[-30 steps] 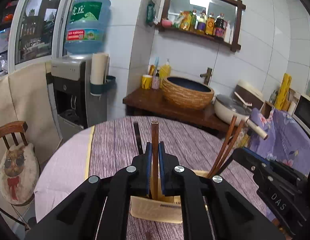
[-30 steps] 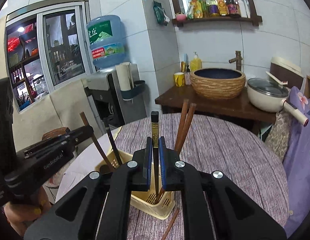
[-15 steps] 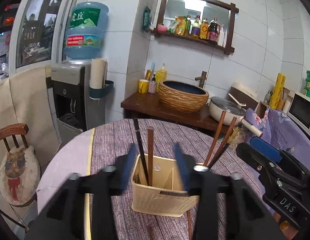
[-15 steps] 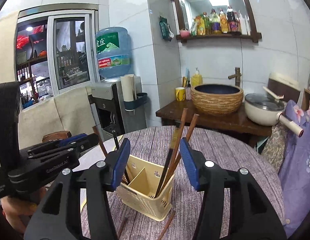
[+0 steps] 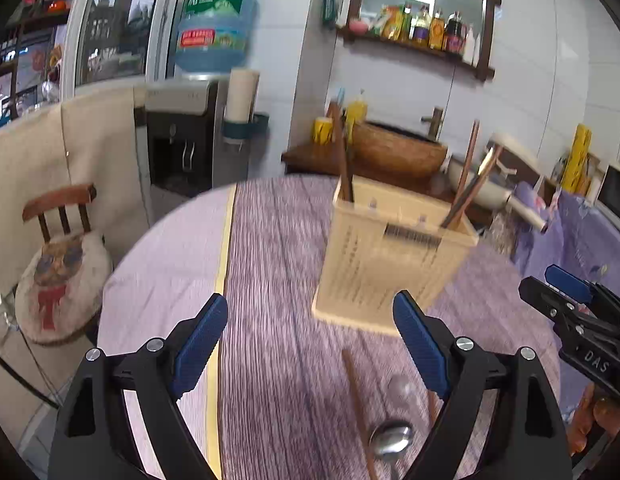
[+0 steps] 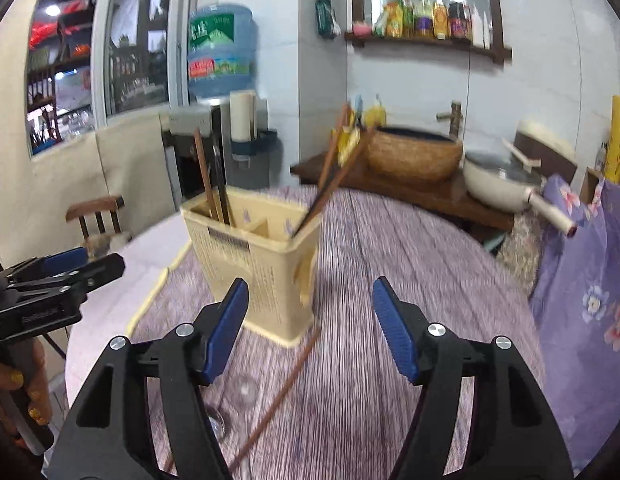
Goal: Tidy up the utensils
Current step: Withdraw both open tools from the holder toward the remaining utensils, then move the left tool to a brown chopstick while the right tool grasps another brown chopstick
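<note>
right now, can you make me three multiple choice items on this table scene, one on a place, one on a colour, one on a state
1. Where is the metal spoon?
A. lying on the tablecloth in front of the utensil holder
B. standing in the utensil holder
C. on the wall shelf

2. What colour is the utensil holder?
A. green
B. cream yellow
C. black

3. How do the jaws of the right gripper stand?
A. clamped on a chopstick
B. clamped on the spoon
C. apart, nothing between them

Answers:
1 A: the spoon lies flat beside a loose chopstick on the cloth.
2 B: its perforated walls are pale yellow.
3 C: the blue pads are opening with only the table between them.
</note>
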Available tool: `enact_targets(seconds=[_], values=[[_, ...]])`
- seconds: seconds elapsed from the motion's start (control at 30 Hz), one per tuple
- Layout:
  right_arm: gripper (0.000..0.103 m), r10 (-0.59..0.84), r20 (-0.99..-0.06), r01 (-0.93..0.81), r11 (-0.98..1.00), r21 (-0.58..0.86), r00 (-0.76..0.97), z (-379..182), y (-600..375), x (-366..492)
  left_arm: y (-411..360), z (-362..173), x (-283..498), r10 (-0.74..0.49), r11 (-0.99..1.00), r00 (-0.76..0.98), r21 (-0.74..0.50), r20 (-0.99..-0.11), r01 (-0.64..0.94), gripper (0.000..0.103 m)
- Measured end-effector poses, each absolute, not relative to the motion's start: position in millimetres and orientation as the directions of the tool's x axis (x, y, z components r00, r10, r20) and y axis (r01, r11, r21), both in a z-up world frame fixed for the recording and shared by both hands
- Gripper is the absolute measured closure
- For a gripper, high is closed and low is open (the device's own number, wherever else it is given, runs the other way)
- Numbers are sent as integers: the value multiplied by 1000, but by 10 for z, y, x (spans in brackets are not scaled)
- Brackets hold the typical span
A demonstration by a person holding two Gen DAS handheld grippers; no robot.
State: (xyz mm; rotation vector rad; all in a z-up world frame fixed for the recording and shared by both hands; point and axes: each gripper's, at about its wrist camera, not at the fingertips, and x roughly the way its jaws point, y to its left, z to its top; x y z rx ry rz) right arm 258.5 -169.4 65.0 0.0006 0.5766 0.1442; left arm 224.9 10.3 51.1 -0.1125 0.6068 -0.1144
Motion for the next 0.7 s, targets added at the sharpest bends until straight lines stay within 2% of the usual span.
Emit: enact_targets(seconds=[0.07,0.2,0.33,0.53,0.57,0.7], values=[[38,138,-581,-125,990,63,802,474,-1729,2605,122,353,2229,-141,987,791,-145,-595,68,20],[41,135,-654,-98,991,93,745,96,-1768,2581,107,91,2194,-128,990,750,-130,-649,56,32],[42,149,-699,-85,988,126,700,-153,-1774,2583,105,-96,2167,-148,987,712,-151,-686,60,38],[46,184,-740,-70,981,183,647,-347,-1754,2705,140,-286,2148,-152,985,678,-170,-719,39,44],[49,190,-744,-66,979,194,641,-362,-1743,2734,147,-301,2141,-152,984,675,-173,-722,37,44],[50,196,-759,-26,973,230,621,-421,-1686,2896,182,-298,2131,-146,984,676,-173,-722,27,44]])
